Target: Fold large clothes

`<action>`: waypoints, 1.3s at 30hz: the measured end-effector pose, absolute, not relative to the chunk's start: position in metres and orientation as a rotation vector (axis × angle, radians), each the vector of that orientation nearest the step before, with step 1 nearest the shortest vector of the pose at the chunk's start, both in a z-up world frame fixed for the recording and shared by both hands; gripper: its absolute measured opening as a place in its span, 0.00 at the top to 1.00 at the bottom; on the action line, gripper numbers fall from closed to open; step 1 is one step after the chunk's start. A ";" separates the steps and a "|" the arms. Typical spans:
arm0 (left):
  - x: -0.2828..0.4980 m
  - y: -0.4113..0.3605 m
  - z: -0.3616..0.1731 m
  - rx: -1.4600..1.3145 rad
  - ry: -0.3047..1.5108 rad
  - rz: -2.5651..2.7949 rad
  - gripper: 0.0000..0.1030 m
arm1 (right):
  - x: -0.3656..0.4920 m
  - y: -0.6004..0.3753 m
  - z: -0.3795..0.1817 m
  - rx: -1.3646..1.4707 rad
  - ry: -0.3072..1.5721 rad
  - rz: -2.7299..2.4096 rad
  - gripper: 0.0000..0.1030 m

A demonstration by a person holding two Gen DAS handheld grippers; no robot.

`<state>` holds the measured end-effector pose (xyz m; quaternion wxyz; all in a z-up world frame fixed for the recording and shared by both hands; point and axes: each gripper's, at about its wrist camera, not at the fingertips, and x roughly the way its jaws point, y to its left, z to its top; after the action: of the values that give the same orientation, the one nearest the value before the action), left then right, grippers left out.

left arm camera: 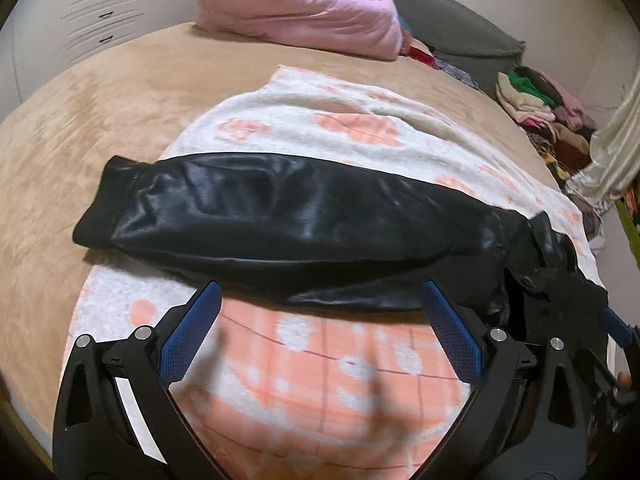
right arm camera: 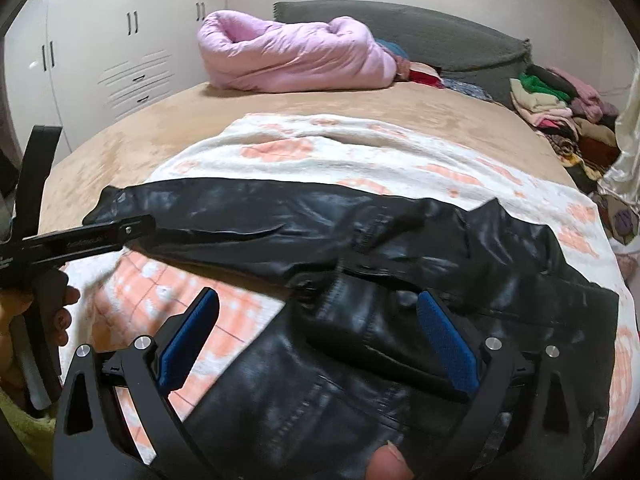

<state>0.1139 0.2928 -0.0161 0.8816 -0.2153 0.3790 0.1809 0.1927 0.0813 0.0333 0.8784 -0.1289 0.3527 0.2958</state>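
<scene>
Currently, left wrist view: the left hand-held gripper stands wide open, nothing between its blue pads. The black glossy leather jacket lies just ahead of the fingertips, one sleeve stretched crosswise over the white-and-peach patterned fleece blanket, which is spread on the tan bed. A rolled pink quilt sits at the far end.

Right wrist view: the right hand-held gripper is likewise wide open and holds nothing; the jacket body lies directly under and between its fingers. The left gripper reaches in from the left edge over the sleeve's cuff end; contact there cannot be told.
</scene>
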 end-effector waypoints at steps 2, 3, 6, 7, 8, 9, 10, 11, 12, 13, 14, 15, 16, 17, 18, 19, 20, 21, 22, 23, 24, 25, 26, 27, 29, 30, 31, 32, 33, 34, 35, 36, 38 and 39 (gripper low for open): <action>0.112 0.300 -0.018 -0.462 0.786 0.390 0.09 | 0.191 0.091 0.032 -0.283 0.735 0.631 0.04; 0.110 0.304 -0.019 -0.471 0.783 0.397 0.09 | 0.190 0.095 0.031 -0.287 0.735 0.636 0.04; 0.105 0.317 -0.022 -0.501 0.778 0.419 0.09 | 0.188 0.106 0.029 -0.294 0.737 0.653 0.04; 0.103 0.322 -0.023 -0.507 0.776 0.434 0.09 | 0.188 0.111 0.028 -0.297 0.738 0.661 0.04; 0.102 0.326 -0.024 -0.512 0.775 0.450 0.09 | 0.187 0.114 0.028 -0.300 0.737 0.667 0.04; 0.101 0.329 -0.025 -0.517 0.774 0.459 0.09 | 0.186 0.117 0.028 -0.303 0.736 0.674 0.04; 0.099 0.334 -0.026 -0.531 0.772 0.470 0.09 | 0.185 0.121 0.028 -0.308 0.735 0.681 0.04; 0.098 0.336 -0.027 -0.540 0.771 0.475 0.09 | 0.183 0.125 0.028 -0.313 0.733 0.688 0.04; 0.097 0.340 -0.028 -0.547 0.770 0.483 0.09 | 0.182 0.128 0.027 -0.317 0.731 0.693 0.04; 0.097 0.343 -0.029 -0.551 0.771 0.488 0.09 | 0.181 0.133 0.027 -0.323 0.730 0.700 0.04; 0.096 0.347 -0.031 -0.563 0.770 0.491 0.09 | 0.181 0.136 0.026 -0.326 0.729 0.704 0.04; 0.096 0.350 -0.032 -0.573 0.765 0.491 0.09 | 0.180 0.140 0.025 -0.326 0.732 0.710 0.04; 0.096 0.353 -0.034 -0.585 0.760 0.491 0.09 | 0.181 0.142 0.024 -0.321 0.738 0.718 0.04; 0.095 0.358 -0.036 -0.603 0.757 0.498 0.09 | 0.181 0.145 0.023 -0.309 0.752 0.730 0.04; 0.094 0.362 -0.038 -0.615 0.759 0.506 0.09 | 0.182 0.147 0.021 -0.289 0.770 0.747 0.04; 0.094 0.365 -0.040 -0.628 0.759 0.514 0.09 | 0.183 0.149 0.021 -0.277 0.778 0.755 0.04; 0.093 0.371 -0.044 -0.651 0.758 0.528 0.09 | 0.184 0.150 0.020 -0.267 0.784 0.758 0.04; 0.092 0.376 -0.047 -0.671 0.756 0.536 0.09 | 0.184 0.151 0.020 -0.261 0.785 0.761 0.04; 0.091 0.379 -0.050 -0.690 0.752 0.544 0.09 | 0.184 0.152 0.019 -0.260 0.785 0.760 0.04; 0.091 0.383 -0.053 -0.713 0.744 0.554 0.09 | 0.183 0.152 0.018 -0.259 0.786 0.758 0.04; 0.089 0.388 -0.056 -0.737 0.730 0.568 0.09 | 0.183 0.152 0.016 -0.257 0.792 0.758 0.04; 0.088 0.393 -0.059 -0.758 0.712 0.579 0.10 | 0.182 0.151 0.014 -0.254 0.796 0.756 0.04; 0.088 0.397 -0.061 -0.774 0.703 0.583 0.14 | 0.182 0.149 0.013 -0.252 0.801 0.751 0.04; 0.089 0.401 -0.064 -0.797 0.694 0.583 0.33 | 0.182 0.146 0.011 -0.248 0.808 0.743 0.04; 0.092 0.404 -0.069 -0.813 0.701 0.587 0.61 | 0.182 0.140 0.008 -0.244 0.816 0.731 0.04; 0.094 0.403 -0.070 -0.802 0.705 0.590 0.68 | 0.182 0.136 0.007 -0.241 0.819 0.724 0.04; 0.095 0.400 -0.069 -0.797 0.697 0.582 0.78 | 0.182 0.131 0.007 -0.238 0.822 0.713 0.04; 0.094 0.398 -0.067 -0.798 0.681 0.571 0.85 | 0.182 0.126 0.007 -0.236 0.823 0.701 0.04; 0.093 0.395 -0.062 -0.785 0.660 0.566 0.94 | 0.182 0.120 0.007 -0.230 0.823 0.692 0.04; 0.092 0.392 -0.057 -0.767 0.645 0.563 0.95 | 0.182 0.115 0.007 -0.222 0.823 0.683 0.04; 0.090 0.386 -0.047 -0.734 0.618 0.555 0.96 | 0.182 0.110 0.008 -0.212 0.824 0.674 0.04; 0.088 0.384 -0.043 -0.725 0.602 0.546 0.97 | 0.183 0.102 0.009 -0.196 0.826 0.663 0.04; 0.081 0.377 -0.029 -0.711 0.558 0.511 0.97 | 0.183 0.090 0.011 -0.177 0.824 0.649 0.04; 0.079 0.375 -0.024 -0.701 0.544 0.500 0.98 | 0.183 0.084 0.013 -0.169 0.823 0.643 0.04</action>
<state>0.0792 0.3747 -0.0235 0.8731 -0.3357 0.2603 0.2392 0.1829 0.0845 0.0127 0.8634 -0.0807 0.3925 0.3066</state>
